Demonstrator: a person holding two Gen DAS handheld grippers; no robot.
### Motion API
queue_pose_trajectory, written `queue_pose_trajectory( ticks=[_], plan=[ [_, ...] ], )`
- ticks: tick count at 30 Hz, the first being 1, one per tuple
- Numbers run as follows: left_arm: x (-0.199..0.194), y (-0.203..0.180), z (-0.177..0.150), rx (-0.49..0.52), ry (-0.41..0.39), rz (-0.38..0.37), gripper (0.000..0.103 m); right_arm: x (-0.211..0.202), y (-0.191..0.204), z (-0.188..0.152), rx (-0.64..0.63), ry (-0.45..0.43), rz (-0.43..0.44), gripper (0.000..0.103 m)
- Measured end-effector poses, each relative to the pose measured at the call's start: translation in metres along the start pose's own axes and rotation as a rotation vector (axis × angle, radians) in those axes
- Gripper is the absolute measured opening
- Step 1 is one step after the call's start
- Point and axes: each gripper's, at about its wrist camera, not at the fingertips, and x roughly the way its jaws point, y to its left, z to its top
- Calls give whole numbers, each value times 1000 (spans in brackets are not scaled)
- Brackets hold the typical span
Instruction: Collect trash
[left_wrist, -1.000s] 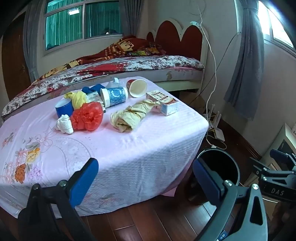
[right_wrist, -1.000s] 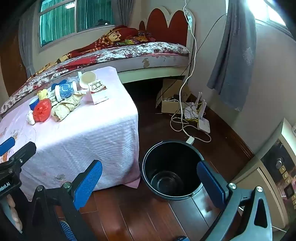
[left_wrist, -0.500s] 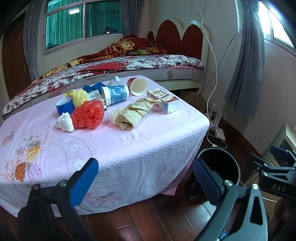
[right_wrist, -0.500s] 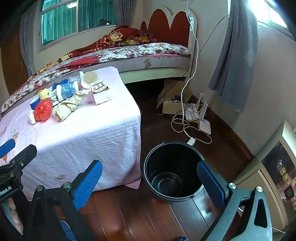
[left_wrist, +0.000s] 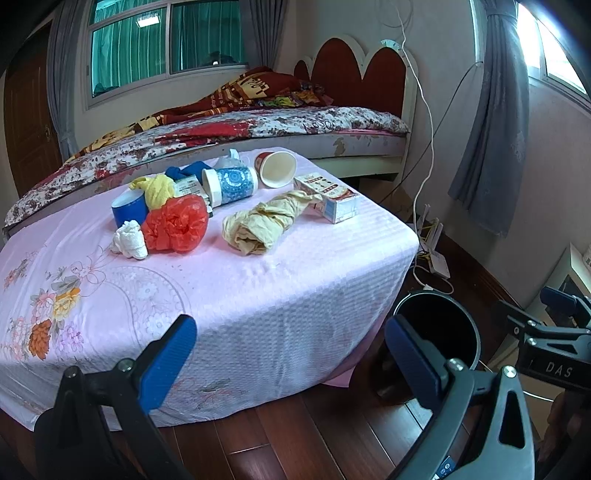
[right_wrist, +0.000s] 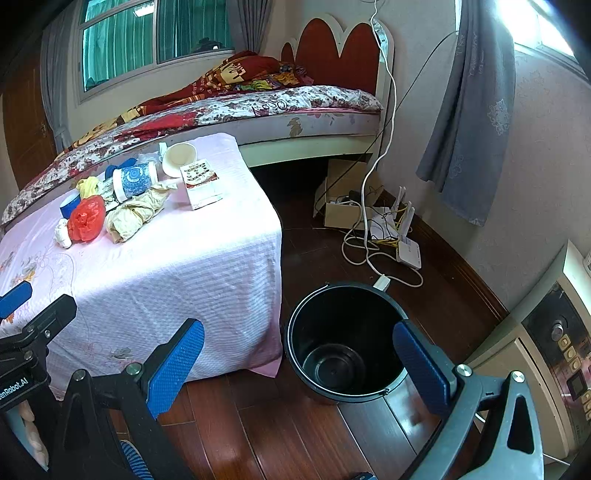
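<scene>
Trash (left_wrist: 173, 225) heaped on table (left_wrist: 258, 295), bin (left_wrist: 439, 317) half hidden behind wide-spread left gripper (left_wrist: 291, 354); right gripper (right_wrist: 299, 360) wide too.

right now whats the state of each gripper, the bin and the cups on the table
left gripper: open, holding nothing
right gripper: open, holding nothing
black bin: upright on the floor, empty
blue patterned cup: tipped on its side
paper cup: tipped on its side

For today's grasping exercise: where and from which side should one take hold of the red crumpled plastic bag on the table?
Pinch the puffed top folds of the red plastic bag from above and its open right side: soft bunches give purchase, while the white wad and blue cup crowd its left. Both hand-held grippers are open.
</scene>
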Motion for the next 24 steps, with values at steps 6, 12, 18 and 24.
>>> queue_pose_trajectory(
  ticks=[6, 12, 18, 24],
  plan=[
    [0, 0, 0, 1, 3, 2, 102, 0, 0, 0, 0, 0, 1, 103],
    [0, 0, -1, 0, 4, 1, 102, 0, 1, 0, 0, 0, 0, 103],
    [1, 0, -2, 0, 7, 2, 102, 0, 1, -1, 0, 0, -1, 103],
    [1, 0, -2, 1, 7, 2, 102, 0, 2, -1, -1, 0, -2, 103]
  ],
)
